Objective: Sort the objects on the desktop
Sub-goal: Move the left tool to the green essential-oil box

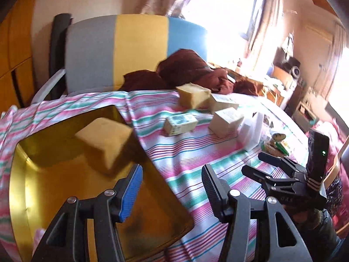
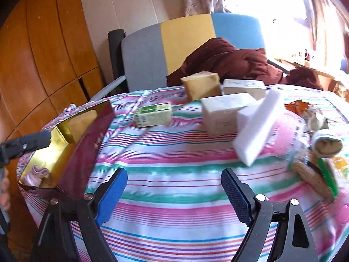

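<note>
Yellow sponge block (image 1: 104,142) is sitting inside the gold tray (image 1: 28,187), near its far corner, looking blurred. Judging it light, soft and squashy: a pinch across two flat sides should hold, no need to squeeze hard. A second yellow sponge block (image 2: 201,85) is resting at the far edge of the table, touching the beige boxes (image 2: 226,113). The small green-and-white carton (image 2: 153,114) is lying on its side, apart from the rest; probably light, stiff card, best taken across the short faces. The white foam blocks (image 2: 257,128) are leaning tilted against the beige boxes; likely very light and liable to tip when nudged.

Left gripper (image 1: 172,187) is hovering over the tray's near corner, jaws spread, holding nothing. Right gripper (image 2: 174,194) is hanging over bare cloth, jaws spread wide, also empty.

Surface is a striped tablecloth (image 2: 165,163), wrinkled and loose, so things may be sliding or snagging on the folds. The tray's mirror finish is looking slippery. Clutter of small packets (image 2: 316,170) is sitting at the right edge; can't tell what they are.

Behind the table: a grey-yellow-blue chair (image 1: 122,50) with a maroon garment (image 1: 185,69) draped on it, wooden cabinets (image 2: 41,50) and a bright window (image 1: 224,2).
</note>
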